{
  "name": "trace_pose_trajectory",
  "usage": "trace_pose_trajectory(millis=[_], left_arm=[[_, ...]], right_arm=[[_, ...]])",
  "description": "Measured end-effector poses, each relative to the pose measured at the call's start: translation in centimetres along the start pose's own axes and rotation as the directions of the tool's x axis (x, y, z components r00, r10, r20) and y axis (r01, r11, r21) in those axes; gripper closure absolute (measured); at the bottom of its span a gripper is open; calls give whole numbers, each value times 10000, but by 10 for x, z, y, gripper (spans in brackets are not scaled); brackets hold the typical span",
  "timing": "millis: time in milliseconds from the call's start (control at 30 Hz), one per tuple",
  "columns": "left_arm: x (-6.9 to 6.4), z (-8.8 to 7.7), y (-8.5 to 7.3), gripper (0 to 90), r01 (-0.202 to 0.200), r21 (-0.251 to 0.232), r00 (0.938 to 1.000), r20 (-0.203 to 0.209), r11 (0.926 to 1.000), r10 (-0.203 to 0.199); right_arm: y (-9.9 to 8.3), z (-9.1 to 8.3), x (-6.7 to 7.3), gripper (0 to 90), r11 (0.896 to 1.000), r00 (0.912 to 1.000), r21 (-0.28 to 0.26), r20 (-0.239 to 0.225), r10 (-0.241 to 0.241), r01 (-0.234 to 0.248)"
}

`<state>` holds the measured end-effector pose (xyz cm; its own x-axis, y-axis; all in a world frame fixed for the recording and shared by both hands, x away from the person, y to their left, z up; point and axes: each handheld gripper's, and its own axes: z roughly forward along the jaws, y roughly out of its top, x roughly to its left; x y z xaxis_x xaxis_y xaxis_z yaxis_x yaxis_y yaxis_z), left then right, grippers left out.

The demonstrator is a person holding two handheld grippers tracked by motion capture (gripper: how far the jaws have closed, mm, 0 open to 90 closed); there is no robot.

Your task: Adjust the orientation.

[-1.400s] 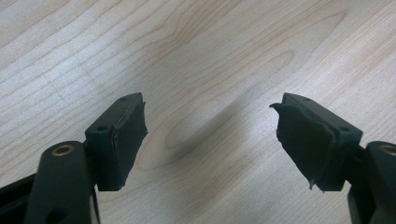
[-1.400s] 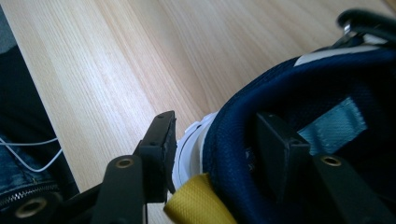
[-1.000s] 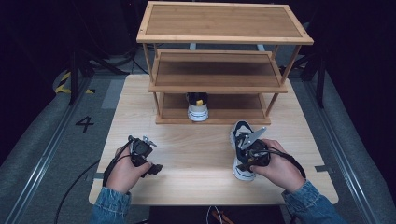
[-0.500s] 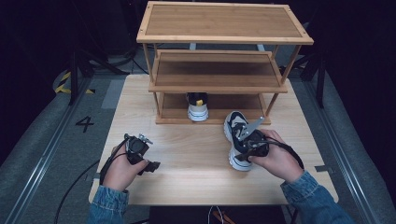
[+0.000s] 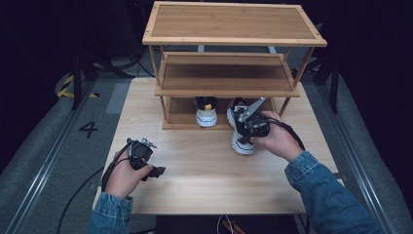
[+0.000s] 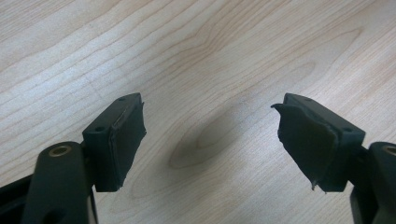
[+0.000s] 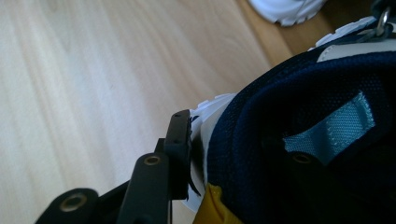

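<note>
My right gripper (image 5: 247, 129) is shut on a navy and white sneaker (image 5: 240, 142), gripping its heel collar. In the right gripper view one black pad (image 7: 180, 149) presses on the sneaker's (image 7: 299, 93) white side. The sneaker's front end reaches in under the wooden rack's (image 5: 234, 22) bottom shelf, and its other end lies out over the table. A matching sneaker (image 5: 206, 113) stands on that bottom shelf just to its left, with its white sole (image 7: 285, 9) showing at the top of the right gripper view. My left gripper (image 5: 155, 171) hovers open over the bare tabletop (image 6: 187, 46), with nothing between its pads (image 6: 126, 140).
The three-tier rack stands at the back of the light wooden table (image 5: 209, 185), and its upper shelves (image 5: 224, 73) are bare. Dark floor with cables and a taped number surrounds the table.
The right hand has carried the sneaker forward and to the left, from the table's right side to the rack's bottom shelf beside the other sneaker. The left hand has hardly moved.
</note>
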<state>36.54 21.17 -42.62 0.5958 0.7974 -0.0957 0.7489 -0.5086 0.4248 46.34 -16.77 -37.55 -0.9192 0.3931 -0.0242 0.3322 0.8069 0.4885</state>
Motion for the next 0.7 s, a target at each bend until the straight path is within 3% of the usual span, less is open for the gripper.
trace_pose_trajectory(millis=[267, 400, 700], left_arm=[[2, 1, -1, 235, 25, -5, 10000, 26, 10000, -25], [2, 2, -1, 235, 16, 19, 10000, 57, 10000, -16], [2, 5, 0, 235, -23, 104, 10000, 94, 9999, 22]], right_arm=[[15, 17, -19, 664, 9995, 9998, -263, -146, -168, 164], [19, 28, -28, 663, 9999, 9999, -71, -9, -149, 149], [26, 40, -35, 645, 9996, 9996, 14, -14, -277, 277]])
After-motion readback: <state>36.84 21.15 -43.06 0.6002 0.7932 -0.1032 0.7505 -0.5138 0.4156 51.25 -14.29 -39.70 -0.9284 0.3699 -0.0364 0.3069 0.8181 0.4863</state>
